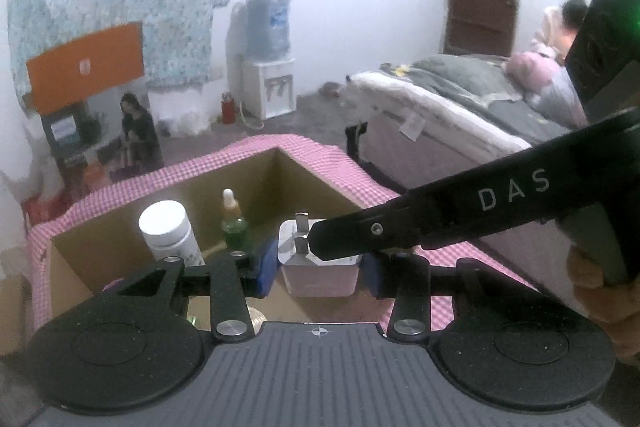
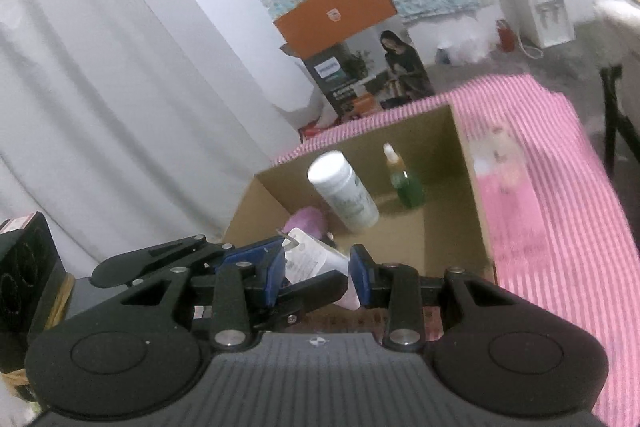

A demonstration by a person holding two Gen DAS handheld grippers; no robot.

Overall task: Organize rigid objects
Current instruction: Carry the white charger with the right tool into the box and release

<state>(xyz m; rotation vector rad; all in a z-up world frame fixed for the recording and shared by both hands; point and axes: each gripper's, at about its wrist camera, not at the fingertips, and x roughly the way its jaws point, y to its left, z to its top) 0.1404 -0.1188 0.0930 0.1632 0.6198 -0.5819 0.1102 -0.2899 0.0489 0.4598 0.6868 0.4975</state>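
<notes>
Left wrist view: the left claw [image 1: 318, 273] grips a white charger plug [image 1: 318, 267] between its blue pads, prongs up, and the right claw's black finger [image 1: 440, 223] touches the prongs. Just beyond the claw, inside the cardboard box [image 1: 320, 183], stand a white bottle [image 1: 170, 231] and a green dropper bottle [image 1: 234, 223]. Right wrist view: the right claw [image 2: 316, 281] closes around the same plug [image 2: 310, 261].

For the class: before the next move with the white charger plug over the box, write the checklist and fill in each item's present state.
1. Left tool shut on white charger plug: ok.
2. Right tool also on the plug: ok.
3. Cardboard box open below: ok.
4. White bottle and green dropper bottle upright inside: ok.
5. Free floor in box for plug: cannot tell.
</notes>
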